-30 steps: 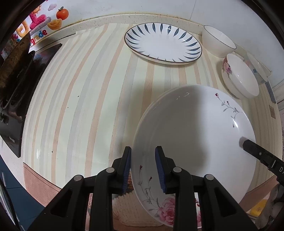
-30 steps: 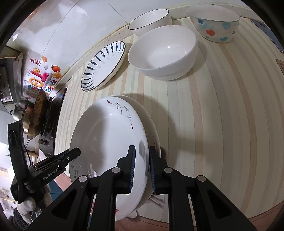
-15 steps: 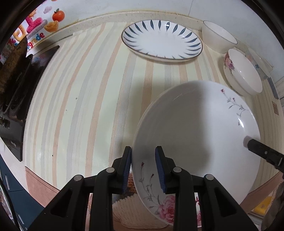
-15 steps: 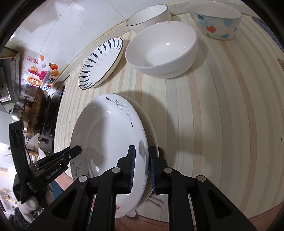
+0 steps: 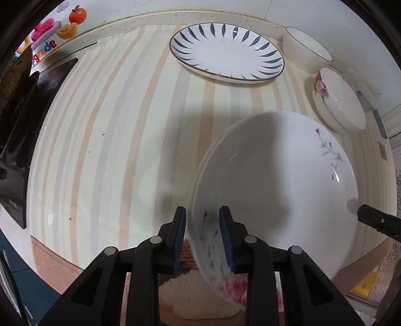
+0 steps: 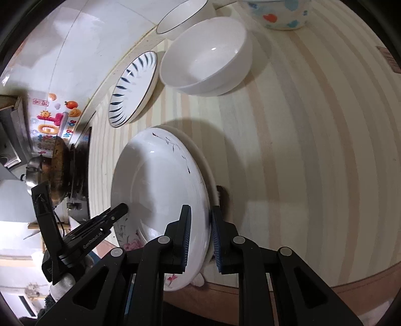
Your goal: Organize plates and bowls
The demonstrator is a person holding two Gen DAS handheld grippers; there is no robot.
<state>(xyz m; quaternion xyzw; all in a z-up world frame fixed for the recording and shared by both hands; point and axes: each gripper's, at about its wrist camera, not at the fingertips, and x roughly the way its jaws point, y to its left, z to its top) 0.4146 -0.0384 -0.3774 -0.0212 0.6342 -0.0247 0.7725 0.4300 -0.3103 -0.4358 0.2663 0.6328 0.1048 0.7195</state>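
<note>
Two stacked white plates with pink flowers and a thin sprig (image 5: 275, 188) (image 6: 160, 180) lie at the front of the striped counter (image 5: 100, 125), their near edge past its front edge. My left gripper (image 5: 203, 238) is shut on the stack's near-left rim, which looks blurred there. My right gripper (image 6: 201, 235) is shut on the opposite rim, one pad on top and one beneath. One finger of the right gripper (image 5: 371, 218) shows in the left wrist view, and the left gripper's fingertips (image 6: 120, 209) show in the right wrist view.
At the back by the wall lie a blue-leaf plate (image 5: 226, 52) (image 6: 132, 87), a dark-rimmed white bowl (image 5: 307, 50) (image 6: 180, 17) and a floral white bowl (image 5: 338, 100) (image 6: 205, 57). A heart-patterned bowl (image 6: 280, 12) stands beyond. A black stove with a wok (image 6: 57, 170) borders the left.
The right wrist has rolled a little, so the bowls and the leaf plate sit higher in its view. Both grippers keep their hold on the plate stack, which has barely shifted.
</note>
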